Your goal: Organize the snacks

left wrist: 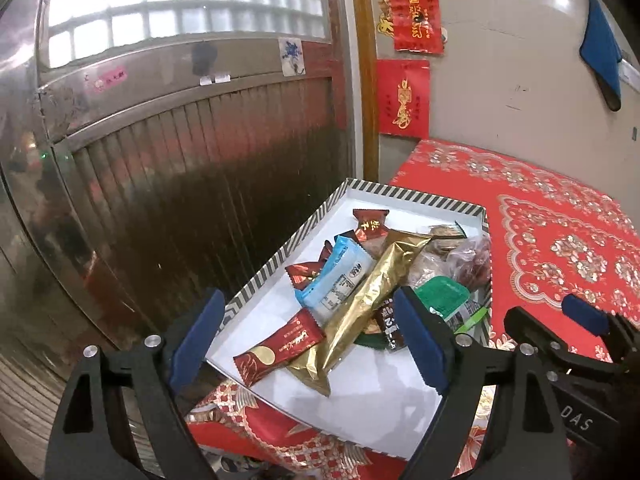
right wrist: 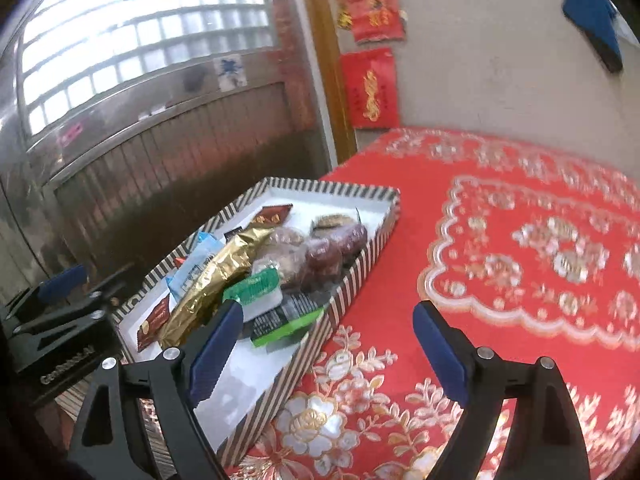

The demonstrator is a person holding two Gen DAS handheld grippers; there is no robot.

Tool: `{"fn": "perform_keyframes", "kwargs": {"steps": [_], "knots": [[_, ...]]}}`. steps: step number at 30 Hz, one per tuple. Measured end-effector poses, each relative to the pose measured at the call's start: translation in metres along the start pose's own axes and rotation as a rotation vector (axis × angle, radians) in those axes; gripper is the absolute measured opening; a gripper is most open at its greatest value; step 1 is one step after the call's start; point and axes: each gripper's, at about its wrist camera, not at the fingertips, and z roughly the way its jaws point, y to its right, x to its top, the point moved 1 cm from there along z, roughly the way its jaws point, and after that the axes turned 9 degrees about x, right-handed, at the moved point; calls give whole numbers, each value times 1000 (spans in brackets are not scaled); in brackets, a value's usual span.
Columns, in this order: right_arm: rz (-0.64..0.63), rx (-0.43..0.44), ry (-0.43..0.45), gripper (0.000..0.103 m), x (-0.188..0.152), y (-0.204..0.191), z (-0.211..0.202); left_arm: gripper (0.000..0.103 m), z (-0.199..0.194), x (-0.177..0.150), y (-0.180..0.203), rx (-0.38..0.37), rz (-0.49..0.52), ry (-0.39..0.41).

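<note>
A striped-rim tray (left wrist: 264,280) with a white floor sits at the left edge of the table and holds several snacks. Among them are a long gold packet (left wrist: 372,292), a blue-and-white packet (left wrist: 340,276), a red packet (left wrist: 280,350), a green-lidded cup (left wrist: 440,296) and a clear bag of dark red fruit (left wrist: 472,260). My left gripper (left wrist: 310,340) hangs open over the tray's near end, holding nothing. My right gripper (right wrist: 328,350) is open and empty over the tray's right rim (right wrist: 348,280) and the cloth. The gold packet (right wrist: 216,280) and green cup (right wrist: 256,288) lie just beyond its left finger.
A red tablecloth (right wrist: 520,240) with silver and gold flowers covers the table to the right of the tray. A ribbed metal door (left wrist: 180,140) stands close on the left, beyond the table edge. Red paper charms (left wrist: 404,96) hang on the grey wall behind.
</note>
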Motion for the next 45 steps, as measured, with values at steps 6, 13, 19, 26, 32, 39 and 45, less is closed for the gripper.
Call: {"fn": "perform_keyframes", "kwargs": {"steps": [6, 13, 19, 26, 32, 39, 45], "knots": [[-46, 0, 20, 89, -3, -11, -5, 87, -3, -4, -4, 18, -11, 12], [-76, -2, 10, 89, -5, -18, 0, 87, -2, -8, -8, 51, -5, 21], [-95, -18, -7, 89, -6, -21, 7, 87, 5, -8, -9, -32, -16, 0], [-96, -17, -22, 89, -6, -21, 12, 87, 12, -11, -7, -40, -3, -29], [-102, -19, -28, 89, -5, -22, 14, 87, 15, -10, -8, -49, -5, -39], [-105, -20, -32, 89, -5, -22, 15, 87, 15, -10, -6, -40, 8, -40], [-102, -14, -34, 89, -6, -22, 14, 87, 11, -10, -5, -31, 12, -12]]}}
